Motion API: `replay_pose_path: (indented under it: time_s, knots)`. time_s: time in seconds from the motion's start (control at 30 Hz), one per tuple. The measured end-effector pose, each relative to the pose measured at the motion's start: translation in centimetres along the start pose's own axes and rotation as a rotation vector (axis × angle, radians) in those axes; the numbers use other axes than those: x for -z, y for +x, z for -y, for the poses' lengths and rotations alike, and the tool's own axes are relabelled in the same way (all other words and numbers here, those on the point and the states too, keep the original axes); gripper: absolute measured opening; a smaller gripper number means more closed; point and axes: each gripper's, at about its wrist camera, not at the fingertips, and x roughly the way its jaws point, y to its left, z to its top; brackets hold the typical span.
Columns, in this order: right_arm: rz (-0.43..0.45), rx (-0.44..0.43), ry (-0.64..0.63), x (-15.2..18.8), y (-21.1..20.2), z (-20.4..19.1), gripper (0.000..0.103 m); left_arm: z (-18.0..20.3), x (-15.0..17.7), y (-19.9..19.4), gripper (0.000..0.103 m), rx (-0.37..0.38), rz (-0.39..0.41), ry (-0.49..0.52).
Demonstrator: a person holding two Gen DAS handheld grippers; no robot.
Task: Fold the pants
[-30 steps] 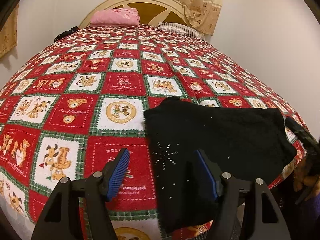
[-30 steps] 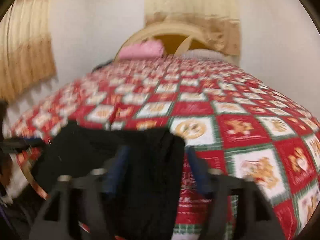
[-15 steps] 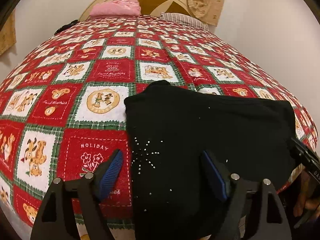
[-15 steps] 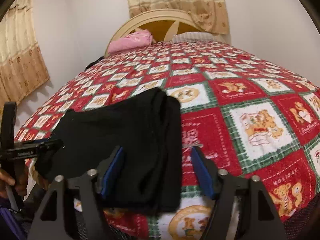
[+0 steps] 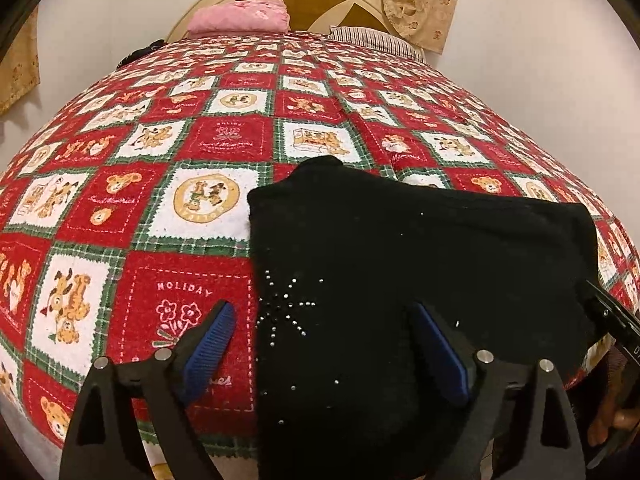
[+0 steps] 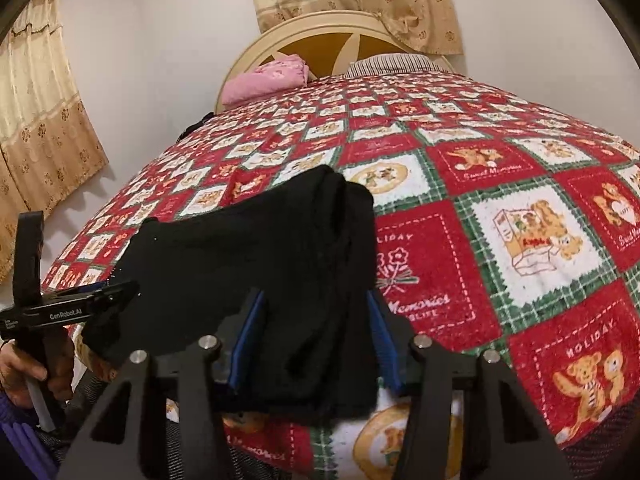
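Black pants [image 5: 400, 264] lie folded on the near edge of the bed, with a small rhinestone star on the left part; they also show in the right wrist view [image 6: 256, 264]. My left gripper [image 5: 324, 348] is open, its blue pads straddling the pants' near left corner. My right gripper [image 6: 314, 344] is open, its pads either side of the pants' thick folded right end. Each gripper shows at the edge of the other's view: the right one [image 5: 616, 324], the left one [image 6: 72, 304].
A red, white and green patchwork quilt [image 5: 224, 136] covers the bed. A pink folded cloth [image 5: 240, 16] and a striped pillow [image 5: 376, 40] lie by the headboard [image 6: 340, 28]. Curtains [image 6: 40, 112] hang on the left wall and behind the headboard.
Both grippers have moved in low over the pants' near edge. The right gripper's jaws now straddle the folded end more closely. The pants have not moved.
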Motion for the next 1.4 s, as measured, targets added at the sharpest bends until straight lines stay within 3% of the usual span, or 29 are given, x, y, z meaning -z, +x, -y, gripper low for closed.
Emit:
replay_pose_path:
  time_s: [0.3, 0.5, 0.57, 0.67, 0.73, 0.87, 1.1, 1.4]
  knots:
    - [0.009, 0.008, -0.003, 0.0, 0.0, 0.0, 0.055, 0.8, 0.0, 0.0, 0.091, 0.013, -0.014, 0.008]
    - [0.023, 0.032, -0.016, 0.1, -0.1, -0.5, 0.052, 1.7, 0.2, -0.5, 0.067, 0.023, 0.004, 0.04]
    - [0.03, 0.045, -0.022, 0.2, -0.1, -0.7, 0.051, 2.0, 0.2, -0.6, 0.049, 0.04, 0.01, 0.046]
    - [0.046, 0.061, -0.043, 0.3, -0.2, -1.3, 0.042, 2.3, 0.0, -0.9, 0.033, 0.034, 0.028, 0.05]
    - [0.061, 0.085, -0.08, 0.5, -0.3, -2.1, 0.036, 2.2, -0.1, -1.1, 0.031, 0.031, 0.035, 0.044]
    - [0.09, 0.163, -0.194, 0.9, -0.3, -4.0, 0.033, 2.3, 0.0, -1.1, 0.03, 0.02, 0.042, 0.058]
    - [0.08, 0.103, -0.12, 0.8, -0.1, -3.4, 0.033, 2.5, -0.1, -1.2, 0.03, 0.012, 0.046, 0.069]
    - [0.111, 0.098, -0.137, 0.4, -1.4, -3.9, 0.03, 2.8, -0.3, -2.6, 0.028, -0.015, 0.09, 0.107]
